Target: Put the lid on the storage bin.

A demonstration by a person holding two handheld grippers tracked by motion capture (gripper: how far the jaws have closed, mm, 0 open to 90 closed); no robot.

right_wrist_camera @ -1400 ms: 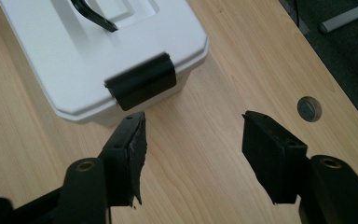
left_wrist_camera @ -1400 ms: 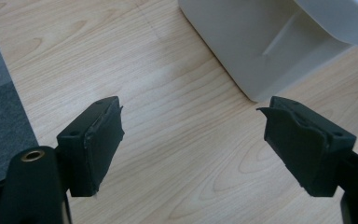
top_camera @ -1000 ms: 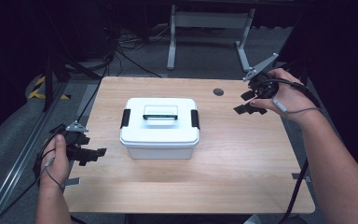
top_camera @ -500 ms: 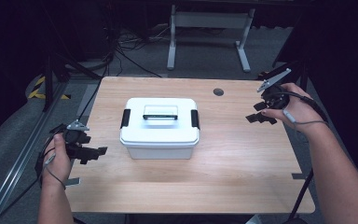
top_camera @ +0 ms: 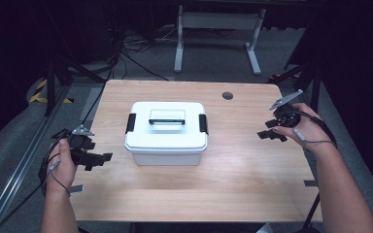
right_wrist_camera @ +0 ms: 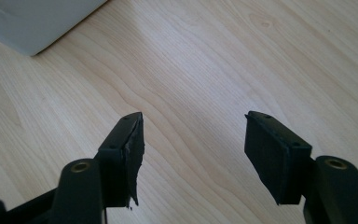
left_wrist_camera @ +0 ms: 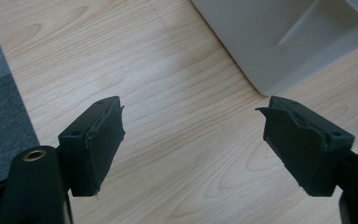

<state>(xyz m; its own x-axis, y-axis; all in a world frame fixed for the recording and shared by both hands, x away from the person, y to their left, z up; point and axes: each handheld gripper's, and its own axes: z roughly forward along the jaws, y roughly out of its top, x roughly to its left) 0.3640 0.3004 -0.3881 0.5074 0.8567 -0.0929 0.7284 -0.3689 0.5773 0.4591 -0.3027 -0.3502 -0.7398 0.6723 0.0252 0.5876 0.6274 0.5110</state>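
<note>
2 grippers are over the wooden table [top_camera: 252,179], and both are spread wide with nothing between their jaws. The left gripper [top_camera: 99,159] is near the left edge of the table, held in the person's left hand [top_camera: 62,162]. In the left gripper view [left_wrist_camera: 191,140], its jaws are open over bare wood, and a corner of the white box shows at the far right. The right gripper [top_camera: 271,135] is near the right edge, held in the person's right hand [top_camera: 305,130]. In the right gripper view [right_wrist_camera: 193,156], its jaws are also open over bare wood, with a bit of the box at the far left.

The white plastic box [top_camera: 166,141] sits in the middle of the table, between the 2 grippers and well apart from each. Its lid is on. It has a handle [top_camera: 166,115] on top and 2 black clips, 1 on the left side [top_camera: 130,123] and 1 on the right side [top_camera: 203,124]. A small round hole [top_camera: 227,95] is in the table, far behind the box and to the right.
</note>
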